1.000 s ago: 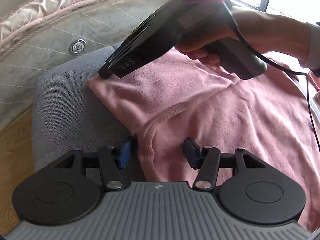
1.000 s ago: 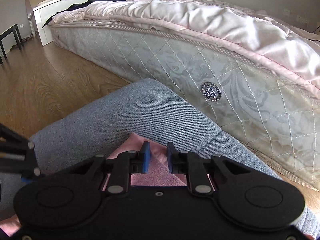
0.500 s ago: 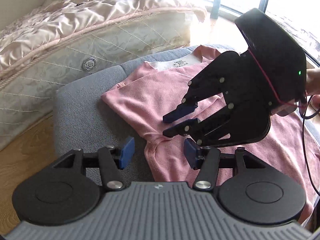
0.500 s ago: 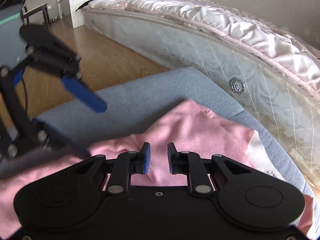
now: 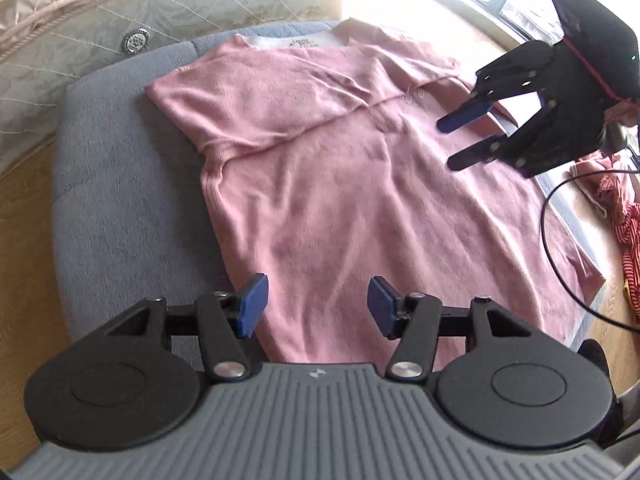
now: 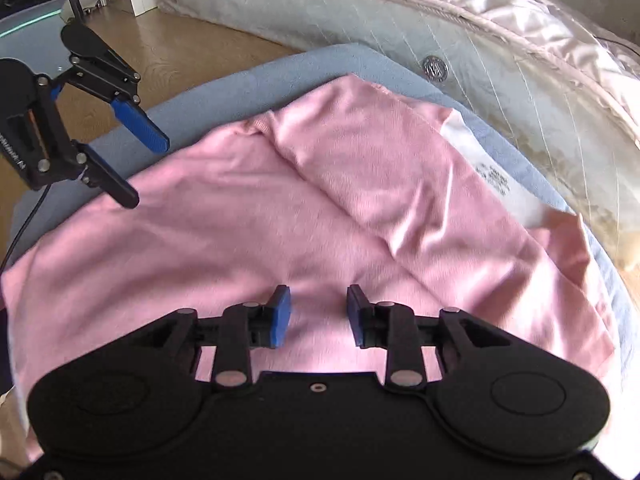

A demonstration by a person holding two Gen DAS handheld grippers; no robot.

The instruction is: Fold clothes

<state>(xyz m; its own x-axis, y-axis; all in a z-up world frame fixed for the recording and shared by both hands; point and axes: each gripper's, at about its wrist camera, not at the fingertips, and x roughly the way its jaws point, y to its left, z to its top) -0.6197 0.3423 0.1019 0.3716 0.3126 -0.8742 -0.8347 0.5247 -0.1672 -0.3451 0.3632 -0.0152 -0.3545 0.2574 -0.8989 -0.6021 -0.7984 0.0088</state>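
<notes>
The pink T-shirt (image 5: 340, 184) lies spread on a grey padded stool (image 5: 120, 184) beside the mattress (image 5: 80, 40), with the sleeve at ten o'clock turned in over the body and the collar label (image 5: 302, 43) at twelve. At six o'clock the left gripper (image 5: 316, 306) hovers over the hem edge, fingers apart and holding nothing. At two o'clock the right gripper (image 5: 466, 138) hangs above the other sleeve, fingers likewise apart and empty. The soft knit may bunch if a finger catches only one layer, and a pull could drag the folded sleeve loose. The trailing cable (image 5: 560, 256) at three o'clock could snag the cloth.
</notes>
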